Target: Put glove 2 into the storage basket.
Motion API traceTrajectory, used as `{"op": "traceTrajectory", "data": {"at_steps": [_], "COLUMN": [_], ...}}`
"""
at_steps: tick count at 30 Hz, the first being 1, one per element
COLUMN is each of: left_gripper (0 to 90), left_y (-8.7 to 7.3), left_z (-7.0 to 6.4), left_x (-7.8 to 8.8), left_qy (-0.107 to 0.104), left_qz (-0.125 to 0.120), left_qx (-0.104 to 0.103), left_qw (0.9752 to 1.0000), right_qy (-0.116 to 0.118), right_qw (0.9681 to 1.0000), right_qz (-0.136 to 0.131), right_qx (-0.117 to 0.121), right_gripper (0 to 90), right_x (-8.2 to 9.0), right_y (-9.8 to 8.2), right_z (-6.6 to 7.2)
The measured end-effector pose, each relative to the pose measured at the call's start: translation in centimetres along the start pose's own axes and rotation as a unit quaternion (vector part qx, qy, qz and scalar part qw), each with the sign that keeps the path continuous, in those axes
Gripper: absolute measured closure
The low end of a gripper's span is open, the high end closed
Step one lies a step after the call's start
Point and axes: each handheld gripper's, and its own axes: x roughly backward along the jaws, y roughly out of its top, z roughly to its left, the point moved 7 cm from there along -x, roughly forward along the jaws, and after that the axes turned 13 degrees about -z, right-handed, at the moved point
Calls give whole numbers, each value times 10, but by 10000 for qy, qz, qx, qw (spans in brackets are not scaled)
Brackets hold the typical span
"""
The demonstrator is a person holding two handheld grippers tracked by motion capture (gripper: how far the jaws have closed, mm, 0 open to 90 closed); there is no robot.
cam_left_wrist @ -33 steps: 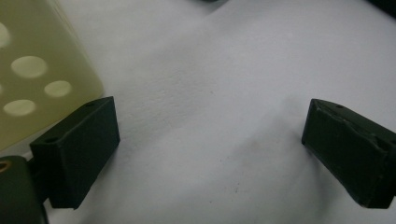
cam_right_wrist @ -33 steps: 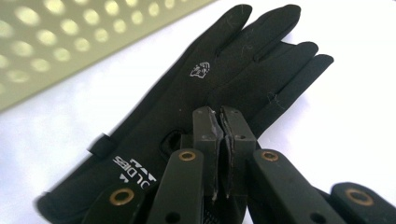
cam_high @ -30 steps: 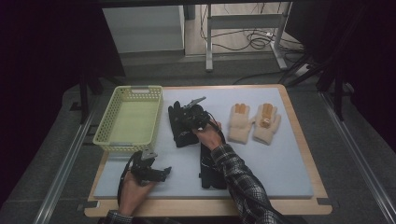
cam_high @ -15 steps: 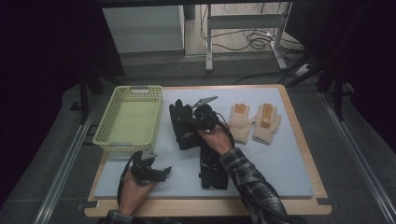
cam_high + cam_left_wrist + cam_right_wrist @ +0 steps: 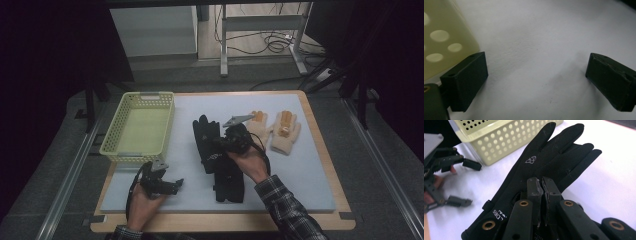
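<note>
Movement: since a second before, the right gripper [image 5: 235, 137] had shifted slightly toward the beige gloves, its grey plate swinging that way; the left gripper [image 5: 162, 184] had stayed put near the front edge.
Black gloves: a pair lay on the middle of the mat, one black glove [image 5: 541, 167] with fingers toward the far edge and a small white logo on its back, the second black glove [image 5: 229, 180] below it toward the person.
Right gripper: it sat over the upper black glove's right side, touching the fabric; in the right gripper view its jaws were pressed together with no gap, and whether fabric was caught between them could not be told.
Right hand: the right hand [image 5: 250, 164] held the gripper from behind, a plaid sleeve [image 5: 285, 210] trailing to the bottom edge.
Left gripper: jaws spread wide, low above bare mat, nothing between them; the left hand [image 5: 142, 205] held it.
Basket: a pale yellow-green perforated basket [image 5: 137, 127] stood on the left of the mat, empty, its corner just beside the left gripper's left jaw in the left gripper view.
Beige gloves: a beige pair [image 5: 277, 130] with orange patches lay right of the black gloves, palms flat.
Surface: a pale blue mat [image 5: 310, 175] on a wooden table [image 5: 345, 200].
</note>
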Motion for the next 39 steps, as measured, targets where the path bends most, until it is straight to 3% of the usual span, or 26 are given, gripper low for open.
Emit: {"op": "traceTrajectory", "data": {"at_steps": [11, 20, 24, 26, 29, 33, 36, 39], "left_gripper": [46, 46, 46, 46, 46, 46, 46, 46], "left_y": [0, 0, 0, 0, 0, 0, 0, 0], "left_z": [0, 0, 0, 0, 0, 0, 0, 0], "left_x": [0, 0, 0, 0, 0, 0, 0, 0], "left_qy": [8, 6, 5, 5, 1, 7, 8, 9], "left_qz": [-21, -26, -26, -15, -9, -22, -25, -23], "left_qx": [20, 31, 30, 21, 15, 34, 33, 35], "left_qw": [10000, 10000, 10000, 10000, 10000, 10000, 10000, 10000], "right_qy": [-265, -376, -464, -463, -424, -298, -131, -174], "right_qw": [9993, 9987, 9986, 9986, 9990, 9988, 9978, 9948], "right_qz": [-95, 21, 174, 219, 172, 236, 391, 665], "right_qx": [-258, -338, -201, -102, -12, 320, 519, 747], "right_gripper": [842, 839, 811, 729, 691, 666, 579, 558], "right_x": [50, 66, 61, 60, 64, 64, 54, 41], "right_y": [-28, -58, -74, -79, -74, -65, -67, -76], "right_z": [9, 24, 24, 21, 18, 18, 20, 19]}}
